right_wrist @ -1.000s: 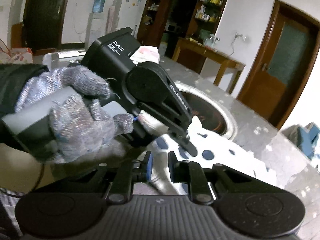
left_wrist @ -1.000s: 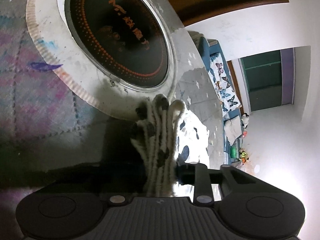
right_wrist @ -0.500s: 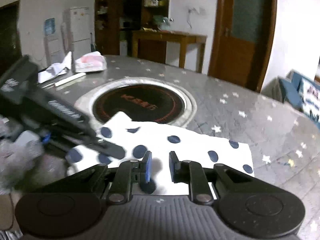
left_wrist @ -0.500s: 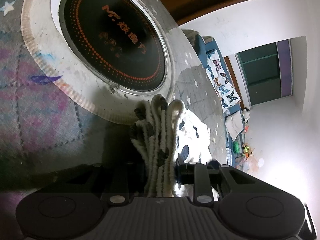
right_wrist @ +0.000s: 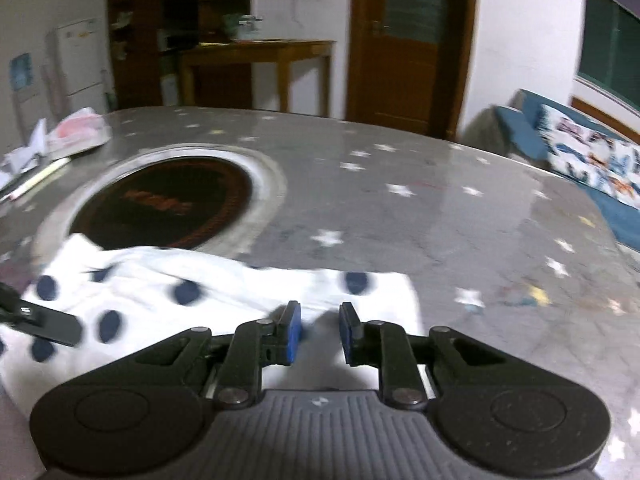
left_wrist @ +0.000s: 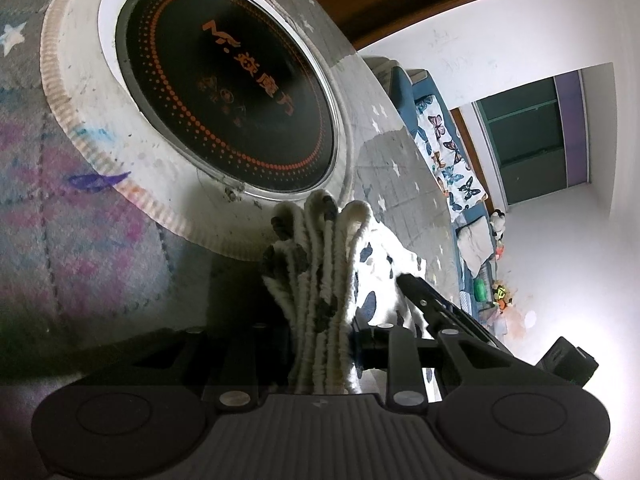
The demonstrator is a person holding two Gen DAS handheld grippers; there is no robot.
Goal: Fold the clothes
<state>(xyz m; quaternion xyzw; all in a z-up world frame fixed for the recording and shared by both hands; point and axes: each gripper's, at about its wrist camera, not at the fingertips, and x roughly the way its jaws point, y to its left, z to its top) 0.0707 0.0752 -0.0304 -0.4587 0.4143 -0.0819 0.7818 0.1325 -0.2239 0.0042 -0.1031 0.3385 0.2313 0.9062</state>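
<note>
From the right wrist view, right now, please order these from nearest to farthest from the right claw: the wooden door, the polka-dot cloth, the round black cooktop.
1. The polka-dot cloth, right under the open right claw, spreading left.
2. The round black cooktop, set in the table, ahead to the left.
3. The wooden door, beyond the table, at the back wall.

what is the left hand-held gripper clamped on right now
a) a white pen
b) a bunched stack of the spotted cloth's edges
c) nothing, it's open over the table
b: in the left wrist view the left hand-held gripper is shut on several gathered layers of the spotted cloth.
</note>
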